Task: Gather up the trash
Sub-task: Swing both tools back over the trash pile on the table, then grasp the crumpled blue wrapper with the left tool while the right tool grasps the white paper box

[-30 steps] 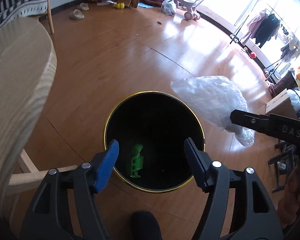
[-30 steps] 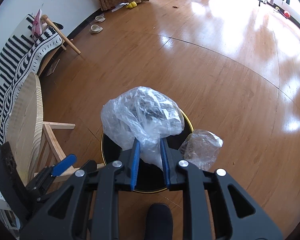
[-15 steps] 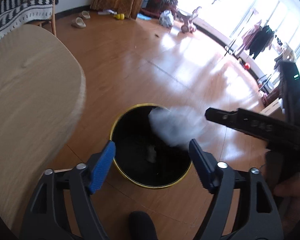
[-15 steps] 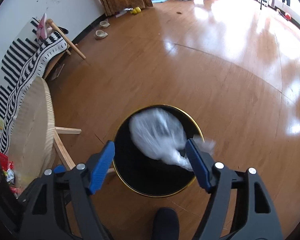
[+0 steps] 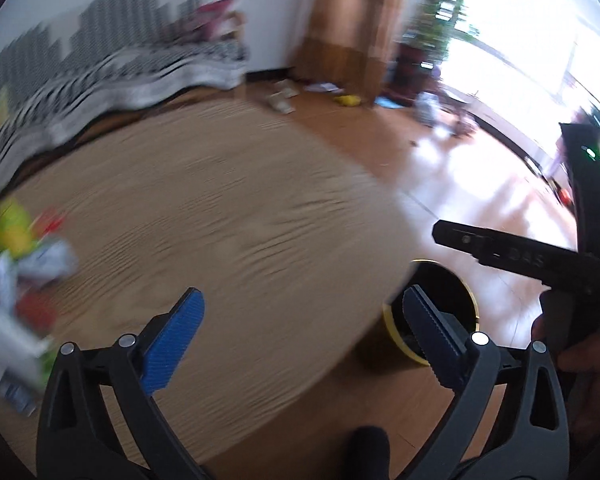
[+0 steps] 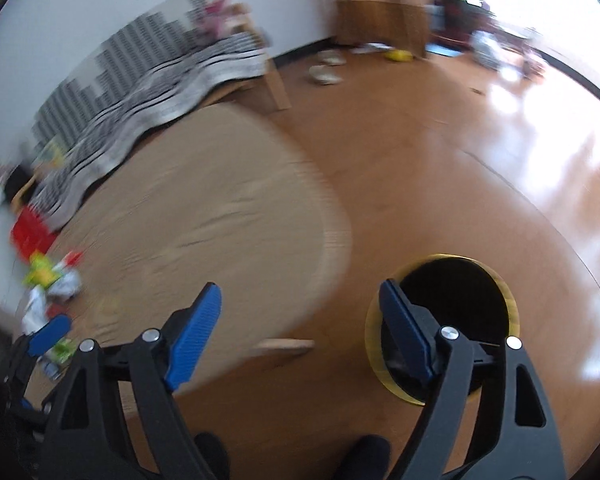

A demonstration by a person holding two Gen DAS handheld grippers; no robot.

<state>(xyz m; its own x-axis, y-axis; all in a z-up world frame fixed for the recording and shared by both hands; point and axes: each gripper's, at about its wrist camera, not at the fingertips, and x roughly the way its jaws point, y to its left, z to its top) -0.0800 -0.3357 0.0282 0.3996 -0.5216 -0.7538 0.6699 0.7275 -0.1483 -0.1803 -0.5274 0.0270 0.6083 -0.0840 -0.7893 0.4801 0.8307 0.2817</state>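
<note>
Both views are motion-blurred. The black bin with a gold rim (image 6: 448, 304) stands on the floor beside the round wooden table (image 6: 220, 220); it also shows in the left wrist view (image 5: 444, 300), partly behind the table edge. My left gripper (image 5: 300, 332) is open and empty above the table (image 5: 220, 220). My right gripper (image 6: 300, 328) is open and empty, between table and bin; it also shows at the right of the left wrist view (image 5: 500, 252). Colourful wrappers and packets (image 5: 20, 248) lie at the table's left edge, also in the right wrist view (image 6: 48, 280).
A black-and-white striped cloth (image 6: 160, 68) drapes over a bench behind the table. Slippers (image 6: 326, 68) and a yellow toy (image 6: 398, 55) lie on the wooden floor near the curtain. Bright window light falls on the floor at the right.
The right gripper opened and let the clear plastic bag fall into the bin. Both grippers then swung left and up, from over the bin toward the table.
</note>
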